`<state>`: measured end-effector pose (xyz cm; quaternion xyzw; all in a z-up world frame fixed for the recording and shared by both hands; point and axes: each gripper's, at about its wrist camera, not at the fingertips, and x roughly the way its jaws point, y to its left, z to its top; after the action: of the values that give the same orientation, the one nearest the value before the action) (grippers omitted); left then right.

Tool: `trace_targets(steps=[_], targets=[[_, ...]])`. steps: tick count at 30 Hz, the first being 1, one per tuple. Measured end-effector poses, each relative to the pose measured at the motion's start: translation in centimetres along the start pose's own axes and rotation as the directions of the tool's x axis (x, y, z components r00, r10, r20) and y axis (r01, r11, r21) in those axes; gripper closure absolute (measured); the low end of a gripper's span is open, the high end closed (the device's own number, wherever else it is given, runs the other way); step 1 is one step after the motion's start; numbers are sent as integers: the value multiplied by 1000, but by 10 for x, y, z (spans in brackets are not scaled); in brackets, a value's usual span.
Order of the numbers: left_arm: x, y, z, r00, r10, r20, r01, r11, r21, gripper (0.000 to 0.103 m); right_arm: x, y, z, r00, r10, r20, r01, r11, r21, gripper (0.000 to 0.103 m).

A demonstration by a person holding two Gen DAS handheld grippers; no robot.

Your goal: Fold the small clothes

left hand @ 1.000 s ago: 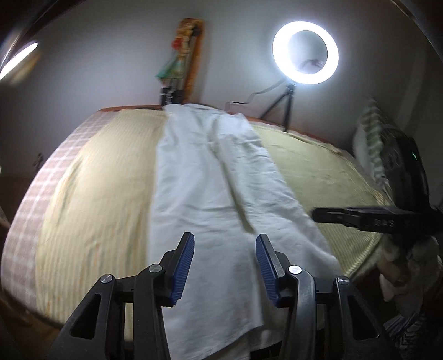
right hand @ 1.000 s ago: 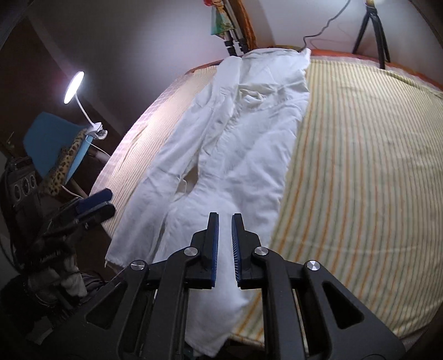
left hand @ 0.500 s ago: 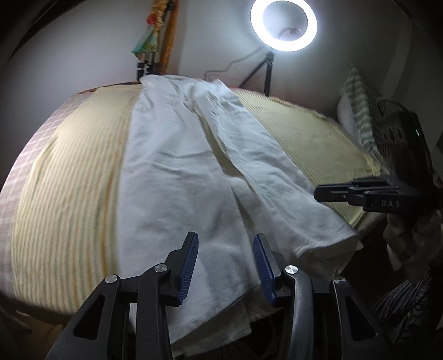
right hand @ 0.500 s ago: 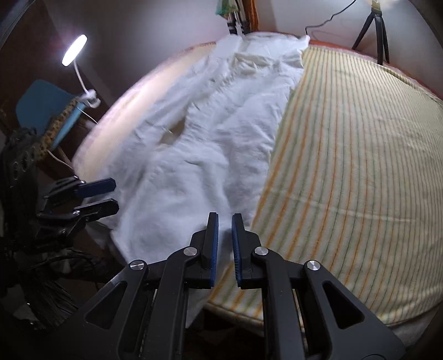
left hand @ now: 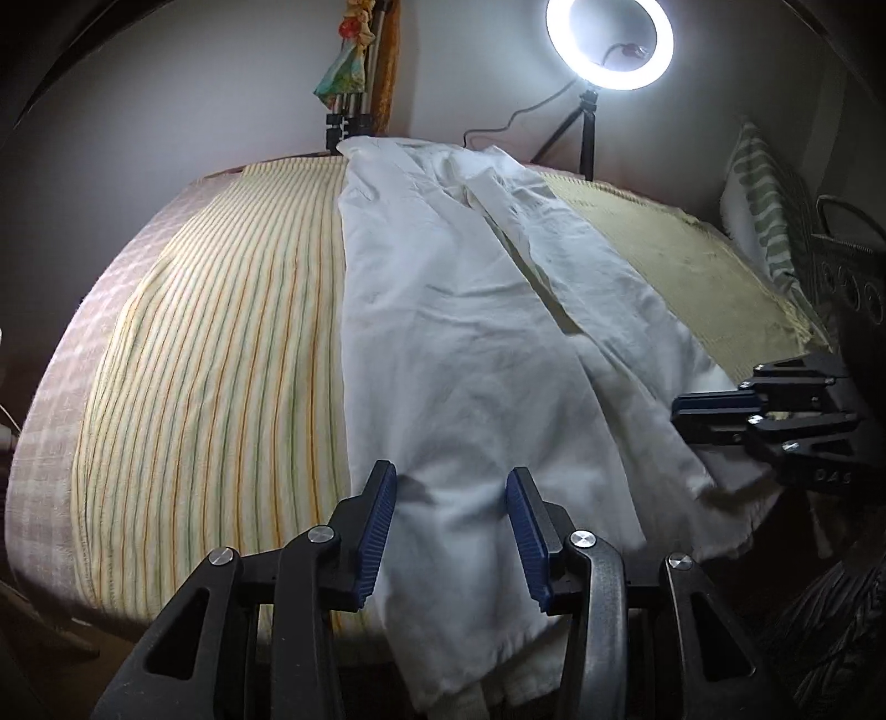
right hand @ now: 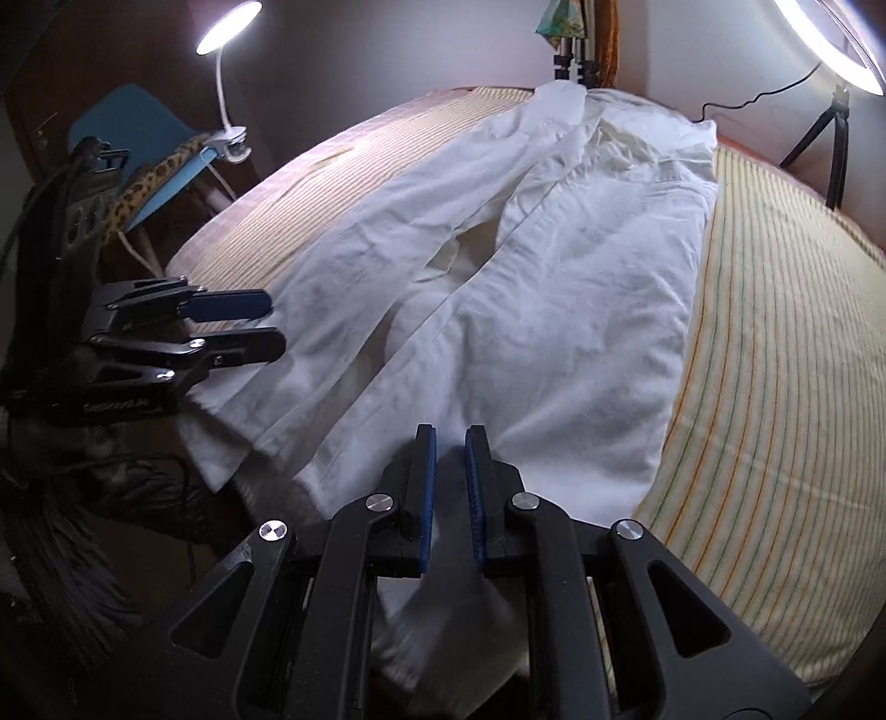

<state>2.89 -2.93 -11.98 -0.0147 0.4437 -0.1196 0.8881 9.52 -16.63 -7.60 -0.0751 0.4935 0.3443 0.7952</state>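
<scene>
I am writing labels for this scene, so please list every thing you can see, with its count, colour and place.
white cotton trousers: one, white, spread lengthwise on the bed, hems hanging over the near edge
striped bedsheet: one, yellow with green and orange lines, under the trousers
round ring light on a tripod: one, lit white, behind the bed
clip-on desk lamp: one, white, lit, beside the bed
plastic chair: one, blue, below the lamp
patterned pillow: one, green and white, at the bed's side
left gripper: black with blue pads, open above one hem
right gripper: black with blue pads, nearly closed, over the other leg
</scene>
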Motion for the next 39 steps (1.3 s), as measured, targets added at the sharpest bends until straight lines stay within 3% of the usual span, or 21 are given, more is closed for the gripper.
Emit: trace_targets(steps=[2, 3, 5, 7, 12, 15, 17, 19, 22, 24, 26, 28, 30, 32, 34, 36, 39], targets=[[-7, 4, -3, 1000, -11, -15, 10, 1000, -16, 60, -11, 0, -7, 998, 61, -25, -60, 998, 26, 90], [-12, 8, -4, 1000, -20, -19, 19, 999, -37, 58, -18, 0, -11, 998, 53, -20, -52, 998, 37, 87], [-20, 17, -7, 999, -35, -18, 33, 996, -88, 40, -35, -5, -17, 1000, 20, 20, -22, 997, 74, 61], [-26, 27, -10, 998, -55, -13, 53, 988, -144, 40, -50, -17, -24, 996, 28, 79, -40, 987, 155, 49], [-18, 45, -15, 989, -141, -34, 127, 954, -272, 40, -59, -61, -49, 993, 61, 102, -94, 926, 365, 49], [-21, 51, -17, 980, -197, -25, 178, 928, -329, 41, -51, -78, -61, 982, 154, 110, -188, 869, 459, 49], [-22, 52, -17, 976, -217, -23, 195, 915, -353, 46, -44, -86, -66, 970, 210, 120, -241, 835, 494, 49], [-20, 51, -18, 968, -250, -35, 220, 903, -368, 60, -41, -89, -67, 954, 258, 149, -298, 806, 511, 49], [-18, 51, -19, 962, -271, -27, 239, 888, -393, 65, -33, -88, -70, 927, 334, 173, -373, 762, 529, 53], [-17, 52, -19, 963, -269, -35, 233, 886, -401, 80, -27, -83, -70, 914, 365, 174, -400, 752, 524, 59], [-16, 54, -19, 956, -291, -34, 250, 874, -417, 90, -20, -76, -66, 912, 383, 148, -402, 760, 511, 87], [-22, 54, -15, 951, -307, -19, 271, 864, -424, 94, -21, -72, -66, 914, 382, 138, -395, 754, 525, 92], [-38, 56, -9, 944, -329, 29, 308, 846, -436, 95, -34, -74, -63, 889, 412, 202, -451, 705, 547, 94], [-55, 58, -4, 937, -341, 73, 337, 831, -442, 95, -58, -78, -60, 850, 431, 303, -525, 659, 538, 94], [-61, 57, -4, 944, -320, 77, 322, 846, -424, 95, -73, -80, -60, 833, 432, 346, -554, 648, 523, 94], [-51, 58, -13, 957, -290, 30, 275, 866, -418, 95, -67, -78, -64, 843, 431, 322, -538, 654, 532, 94], [-26, 61, -29, 954, -295, -52, 240, 856, -459, 92, -33, -71, -73, 924, 357, 137, -370, 742, 559, 94]])
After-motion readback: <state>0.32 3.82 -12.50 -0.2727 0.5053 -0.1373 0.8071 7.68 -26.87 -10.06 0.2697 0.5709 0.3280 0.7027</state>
